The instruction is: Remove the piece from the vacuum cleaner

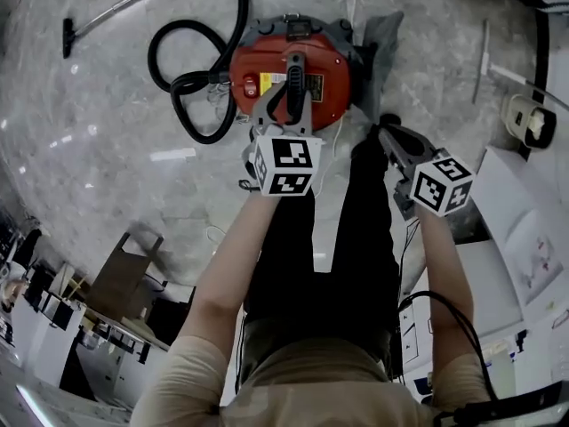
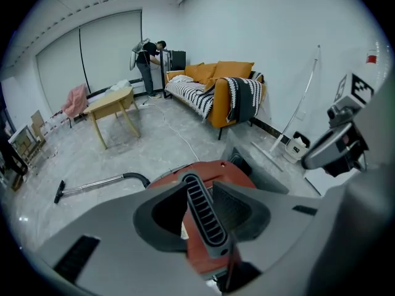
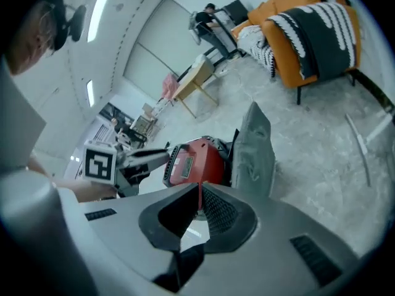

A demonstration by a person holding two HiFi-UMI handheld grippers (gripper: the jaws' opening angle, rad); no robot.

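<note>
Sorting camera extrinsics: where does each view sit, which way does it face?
Head view: on the person's head, facing steeply down at the vacuum cleaner; both forearms, left gripper, right gripper show.
Left gripper view: on the left gripper, along open jaws straddling the handle, toward the sofa; right gripper at right.
Right gripper view: on the right gripper, along shut jaws toward the vacuum cleaner; left gripper at left.
Shared: vacuum cleaner in all three.

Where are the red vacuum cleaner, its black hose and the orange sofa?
red vacuum cleaner [image 1: 333,74]: head view, on its red top.
black hose [image 1: 152,53]: head view, left curve of its loop.
orange sofa [image 2: 231,70]: left gripper view, on a back cushion.
</note>
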